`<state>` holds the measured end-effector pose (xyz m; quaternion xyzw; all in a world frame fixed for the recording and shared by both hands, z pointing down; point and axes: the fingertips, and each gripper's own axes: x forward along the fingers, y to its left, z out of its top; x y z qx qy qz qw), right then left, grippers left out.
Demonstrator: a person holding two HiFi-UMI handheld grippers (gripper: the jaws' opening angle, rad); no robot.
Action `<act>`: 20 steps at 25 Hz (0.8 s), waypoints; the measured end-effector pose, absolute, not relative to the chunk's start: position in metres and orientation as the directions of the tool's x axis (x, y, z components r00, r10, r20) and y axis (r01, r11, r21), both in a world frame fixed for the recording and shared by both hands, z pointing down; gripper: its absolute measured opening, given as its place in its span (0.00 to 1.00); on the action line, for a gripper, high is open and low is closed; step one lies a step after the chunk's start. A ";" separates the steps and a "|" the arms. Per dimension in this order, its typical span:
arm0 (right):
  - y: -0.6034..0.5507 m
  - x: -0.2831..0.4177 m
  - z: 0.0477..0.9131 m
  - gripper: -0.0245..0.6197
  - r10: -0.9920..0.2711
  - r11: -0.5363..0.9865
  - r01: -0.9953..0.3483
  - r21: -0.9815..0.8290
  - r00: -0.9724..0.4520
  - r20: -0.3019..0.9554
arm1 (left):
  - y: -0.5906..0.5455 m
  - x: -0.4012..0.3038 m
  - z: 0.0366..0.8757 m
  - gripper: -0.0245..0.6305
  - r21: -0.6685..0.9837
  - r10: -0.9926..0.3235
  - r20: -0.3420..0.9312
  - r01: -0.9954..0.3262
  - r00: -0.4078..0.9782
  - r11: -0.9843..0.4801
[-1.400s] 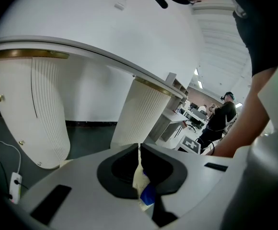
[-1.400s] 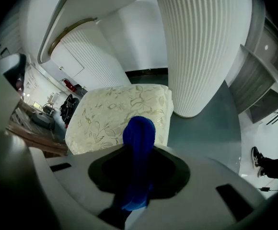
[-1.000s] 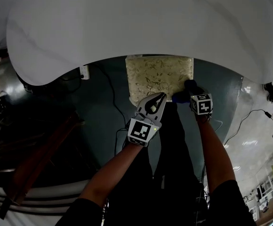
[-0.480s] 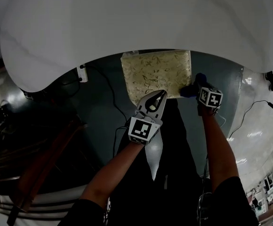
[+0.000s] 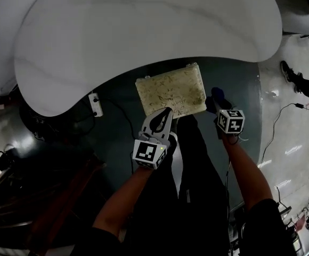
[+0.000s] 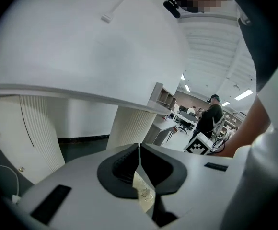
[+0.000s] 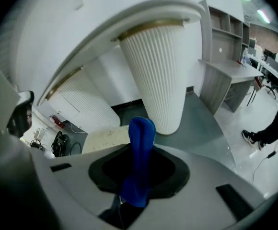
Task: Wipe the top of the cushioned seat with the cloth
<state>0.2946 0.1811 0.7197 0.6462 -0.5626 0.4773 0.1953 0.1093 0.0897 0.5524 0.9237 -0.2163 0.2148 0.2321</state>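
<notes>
The cushioned seat [image 5: 171, 92] is a pale square stool with a dark scribble pattern, standing on the dark floor just below the table's edge. Its top also shows in the right gripper view as a pale slab [image 7: 103, 137] beyond the jaws. My right gripper [image 5: 216, 101] is shut on a blue cloth [image 7: 140, 152], which sticks up from between the jaws, and it hovers at the seat's right edge. My left gripper [image 5: 161, 117] is shut with nothing in it, its tips over the seat's near edge. A sliver of the seat [image 6: 144, 195] shows under those jaws.
A large white table top [image 5: 144, 31] overhangs the far side; its ribbed white pedestals [image 7: 160, 75] stand behind the seat. A power strip [image 5: 95, 104] with cables lies on the floor left of the seat. A person's shoe [image 5: 287, 71] is at far right.
The view has swung, so the seat now sits lower and tilted. My right gripper has drawn slightly nearer along the seat's right edge. Both grippers keep their grip states.
</notes>
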 end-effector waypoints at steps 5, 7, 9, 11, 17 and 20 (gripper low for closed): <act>0.164 0.252 0.605 0.20 -0.631 -0.154 -0.958 -0.241 -0.092 0.770 | 0.106 0.090 0.481 0.08 0.324 -0.271 0.470 -0.450 0.840 -0.832; 0.159 0.230 0.557 0.20 -0.667 -0.103 -0.967 -0.231 -0.105 0.738 | 0.111 0.082 0.450 0.08 0.317 -0.275 0.465 -0.448 0.842 -0.836; 0.147 0.205 0.514 0.20 -0.694 -0.049 -0.973 -0.226 -0.130 0.708 | 0.103 0.071 0.422 0.08 0.309 -0.310 0.471 -0.484 0.826 -0.819; 0.136 0.176 0.473 0.20 -0.716 0.001 -0.971 -0.238 -0.166 0.678 | 0.095 0.059 0.397 0.08 0.287 -0.359 0.487 -0.534 0.796 -0.795; 0.118 0.109 0.351 0.20 -0.805 0.106 -0.954 -0.281 -0.248 0.539 | 0.088 0.037 0.310 0.08 0.293 -0.441 0.434 -0.586 0.785 -0.756; 0.099 0.084 0.288 0.20 -0.849 0.172 -0.950 -0.262 -0.278 0.449 | 0.080 0.017 0.266 0.08 0.257 -0.497 0.388 -0.609 0.776 -0.750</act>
